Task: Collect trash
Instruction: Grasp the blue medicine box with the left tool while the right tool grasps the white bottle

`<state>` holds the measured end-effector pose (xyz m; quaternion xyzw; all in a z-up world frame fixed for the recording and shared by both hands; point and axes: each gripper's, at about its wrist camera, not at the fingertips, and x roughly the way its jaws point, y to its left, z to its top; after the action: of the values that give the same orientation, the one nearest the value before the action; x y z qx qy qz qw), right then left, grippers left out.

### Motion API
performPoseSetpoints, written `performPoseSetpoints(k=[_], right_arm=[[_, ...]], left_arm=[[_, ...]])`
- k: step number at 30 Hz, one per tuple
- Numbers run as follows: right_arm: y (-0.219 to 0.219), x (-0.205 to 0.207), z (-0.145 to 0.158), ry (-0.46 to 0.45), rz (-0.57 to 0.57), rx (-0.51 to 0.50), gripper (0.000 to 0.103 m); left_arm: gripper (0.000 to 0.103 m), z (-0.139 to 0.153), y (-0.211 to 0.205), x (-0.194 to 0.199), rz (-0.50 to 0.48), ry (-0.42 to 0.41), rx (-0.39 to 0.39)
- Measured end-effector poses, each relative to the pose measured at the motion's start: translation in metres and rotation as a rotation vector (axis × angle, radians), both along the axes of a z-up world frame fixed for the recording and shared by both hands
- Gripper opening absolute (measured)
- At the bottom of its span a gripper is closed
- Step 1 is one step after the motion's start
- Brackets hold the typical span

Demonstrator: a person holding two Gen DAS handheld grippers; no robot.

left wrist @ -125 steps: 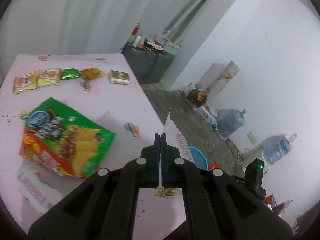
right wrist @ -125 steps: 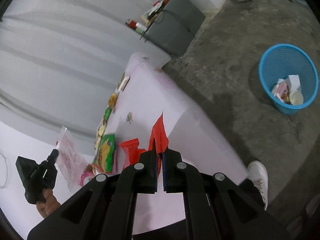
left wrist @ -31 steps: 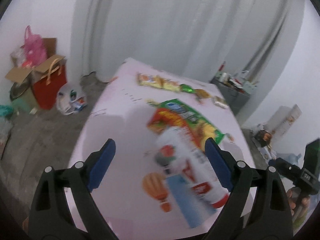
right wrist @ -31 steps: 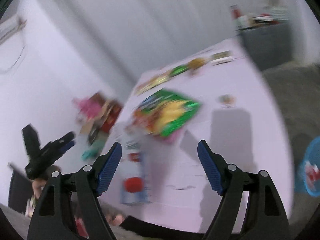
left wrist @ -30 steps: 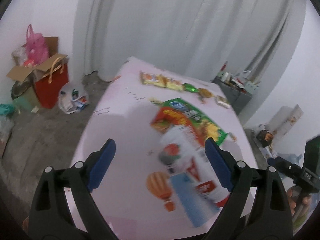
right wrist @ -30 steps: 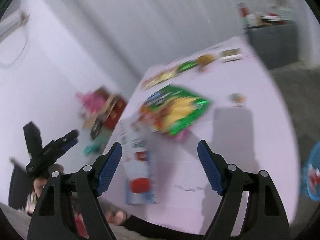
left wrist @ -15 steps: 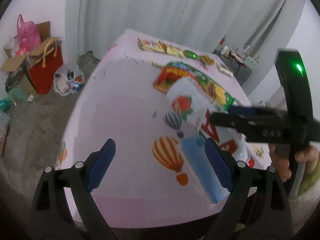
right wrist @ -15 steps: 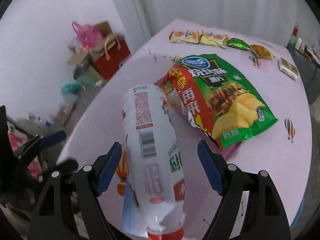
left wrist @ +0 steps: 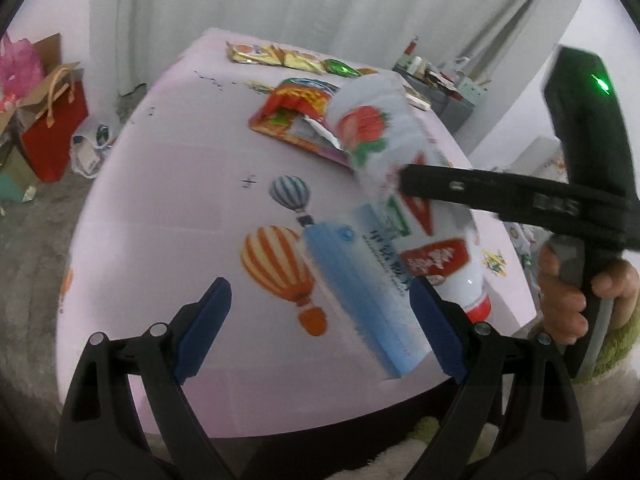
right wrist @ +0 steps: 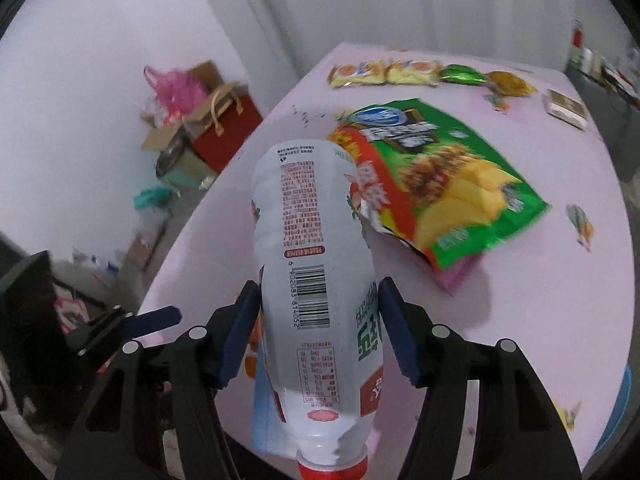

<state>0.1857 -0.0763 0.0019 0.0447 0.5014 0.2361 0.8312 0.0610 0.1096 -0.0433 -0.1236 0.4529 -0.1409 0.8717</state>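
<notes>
**Right gripper closes in on the bottle**

A white plastic bottle with a red cap lies on its side on the pink table. Its cap end points toward the near edge of the table. Under the bottle is a flat light blue packet. Just behind the bottle is a big green chip bag.

The right gripper now has the bottle between its two blue fingers. Its jaws are closing, and the fingers sit right at the sides of the bottle. It looks like they touch it, but a firm squeeze is hard to be sure of. Half a second ago the fingers were spread much wider, with gaps on both sides of the bottle.

The left gripper is wide open with nothing held. It hangs over the near edge of the table, with the blue packet by its right finger. It has dropped lower and closer to the table than a second ago.

In the left view, the right gripper's black arm now reaches across the bottle, and the hand holding it shows at the right side.

At the far end of the table is a row of small snack packets, same as before.
</notes>
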Motion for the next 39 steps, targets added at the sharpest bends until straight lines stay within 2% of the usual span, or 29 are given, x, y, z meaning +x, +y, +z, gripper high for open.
performPoseSetpoints(k=[6, 9, 11, 14, 17, 22, 29, 35, 39], right_arm=[[-0.073, -0.035, 0.0, 0.022, -0.161, 0.082, 0.059], [-0.11, -0.05, -0.01, 0.059, -0.267, 0.137, 0.059], [-0.129, -0.058, -0.017, 0.073, -0.331, 0.166, 0.059], [-0.148, -0.064, -0.026, 0.092, -0.395, 0.216, 0.059], [-0.156, -0.063, -0.036, 0.112, -0.438, 0.221, 0.059], [-0.157, -0.056, -0.046, 0.13, -0.467, 0.202, 0.059], [-0.156, -0.049, -0.057, 0.154, -0.468, 0.192, 0.059], [-0.156, -0.048, -0.06, 0.158, -0.442, 0.197, 0.059], [-0.157, -0.048, -0.06, 0.167, -0.432, 0.201, 0.059]], left_arm=[[0.086, -0.003, -0.019, 0.008, -0.052, 0.031, -0.028], [0.086, -0.007, -0.035, 0.016, -0.071, 0.058, -0.044], [0.086, -0.013, -0.046, 0.022, -0.065, 0.081, -0.023], [0.086, -0.022, -0.057, 0.027, -0.052, 0.115, -0.009], [0.086, -0.029, -0.066, 0.034, -0.019, 0.151, 0.004], [0.086, -0.032, -0.086, 0.044, -0.013, 0.12, 0.104], [0.086, -0.041, -0.11, 0.053, -0.066, 0.07, 0.266], [0.082, -0.041, -0.108, 0.045, -0.106, 0.021, 0.287], [0.082, -0.04, -0.107, 0.034, -0.202, 0.04, 0.293]])
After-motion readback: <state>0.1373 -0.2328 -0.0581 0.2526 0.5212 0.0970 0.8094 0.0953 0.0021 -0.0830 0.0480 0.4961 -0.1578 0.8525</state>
